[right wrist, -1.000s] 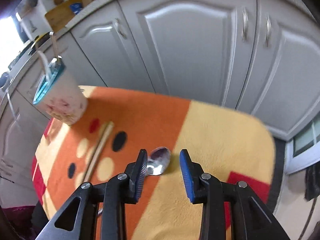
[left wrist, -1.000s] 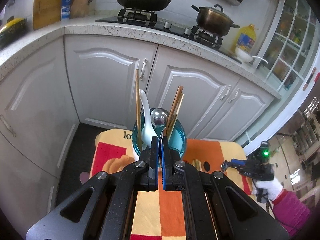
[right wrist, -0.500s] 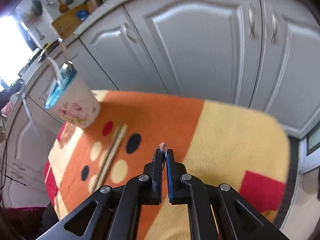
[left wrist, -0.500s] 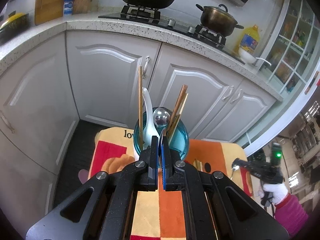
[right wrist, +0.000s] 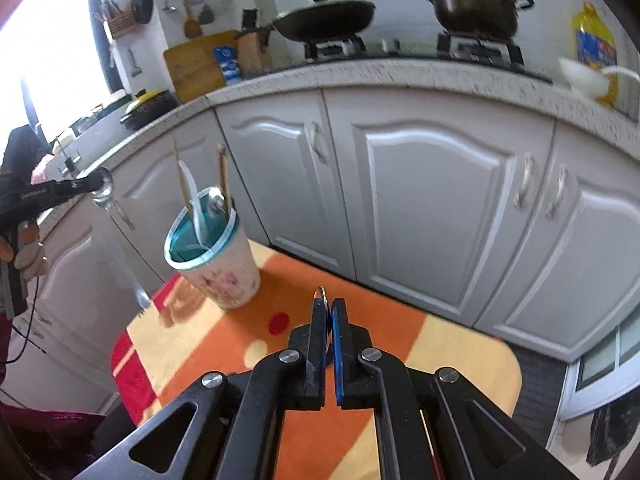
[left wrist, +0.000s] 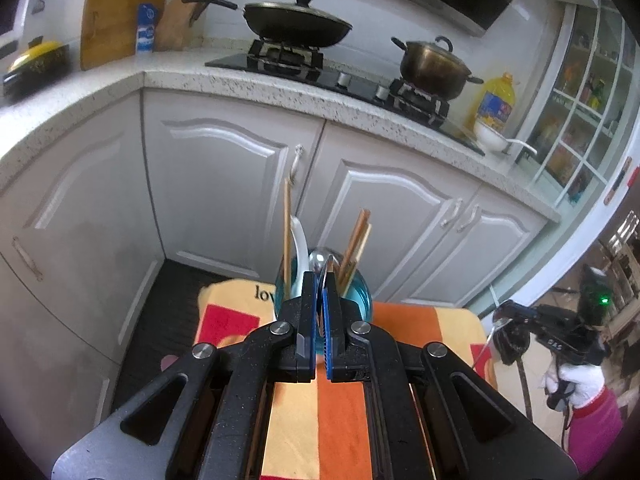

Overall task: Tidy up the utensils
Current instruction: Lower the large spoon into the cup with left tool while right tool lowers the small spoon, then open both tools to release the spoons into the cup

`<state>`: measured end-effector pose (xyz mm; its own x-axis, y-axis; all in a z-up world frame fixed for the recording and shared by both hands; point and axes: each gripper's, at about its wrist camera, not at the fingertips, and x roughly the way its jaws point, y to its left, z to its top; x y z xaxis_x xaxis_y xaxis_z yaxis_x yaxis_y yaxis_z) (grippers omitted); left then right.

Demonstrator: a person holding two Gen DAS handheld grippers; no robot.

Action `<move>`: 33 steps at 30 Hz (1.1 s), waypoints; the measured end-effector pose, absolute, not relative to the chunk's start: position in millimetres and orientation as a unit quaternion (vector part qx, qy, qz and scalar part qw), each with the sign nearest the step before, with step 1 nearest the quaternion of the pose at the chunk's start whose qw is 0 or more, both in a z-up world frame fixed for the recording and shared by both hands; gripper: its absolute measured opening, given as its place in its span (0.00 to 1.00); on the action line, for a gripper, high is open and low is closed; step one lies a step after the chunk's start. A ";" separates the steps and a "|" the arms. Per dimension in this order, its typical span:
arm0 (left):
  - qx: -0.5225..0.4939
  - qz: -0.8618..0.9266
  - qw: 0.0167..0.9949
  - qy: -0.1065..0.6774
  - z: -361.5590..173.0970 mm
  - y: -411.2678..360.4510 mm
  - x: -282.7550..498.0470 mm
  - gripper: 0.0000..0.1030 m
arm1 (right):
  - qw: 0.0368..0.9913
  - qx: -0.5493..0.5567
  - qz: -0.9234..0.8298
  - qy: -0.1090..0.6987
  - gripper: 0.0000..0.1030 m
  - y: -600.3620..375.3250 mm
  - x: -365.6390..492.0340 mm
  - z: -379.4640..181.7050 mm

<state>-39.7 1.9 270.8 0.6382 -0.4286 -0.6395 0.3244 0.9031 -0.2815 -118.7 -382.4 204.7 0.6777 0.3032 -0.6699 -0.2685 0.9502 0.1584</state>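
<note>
A white cup with a teal inside [right wrist: 224, 268] stands on the orange and yellow cloth [right wrist: 400, 320]. It holds chopsticks [left wrist: 354, 240], a white spoon [left wrist: 299, 240] and a metal spoon [right wrist: 216, 203]. My left gripper [left wrist: 319, 280] is shut on the bowl of a metal spoon [left wrist: 327, 270] just in front of the cup [left wrist: 360, 300]. From the right wrist view that spoon [right wrist: 120, 248] hangs handle down from the left gripper [right wrist: 96, 184], left of the cup. My right gripper [right wrist: 329, 304] is shut on a second metal spoon [right wrist: 319, 292], raised above the cloth. That second spoon [left wrist: 482, 350] hangs from the right gripper [left wrist: 505, 314].
White cabinet doors [right wrist: 420, 200] rise close behind the small table. A speckled counter [left wrist: 280, 88] above carries a wok [left wrist: 296, 24], a pot [left wrist: 434, 66] and an oil bottle [left wrist: 496, 104]. A gloved hand with a pink sleeve [left wrist: 588, 404] holds the right gripper.
My right gripper closed on the metal spoon that lay on the cloth and lifted it well above the table. The left gripper rose a little with its spoon.
</note>
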 end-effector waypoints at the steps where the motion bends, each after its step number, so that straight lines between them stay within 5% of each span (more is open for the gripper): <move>1: -0.069 -0.203 0.906 0.365 274.1 2.7 -37.8 0.01 | 0.918 0.023 0.161 0.362 0.02 -378.7 -117.1 213.5; 14: -0.004 -0.119 0.945 0.306 285.1 -7.0 1.3 0.01 | 0.944 -0.011 0.184 0.273 0.02 -300.5 -53.2 299.9; 33: 0.059 -0.103 0.936 0.333 219.8 -43.6 23.5 0.01 | 0.933 -0.130 0.175 0.286 0.02 -220.9 16.3 236.6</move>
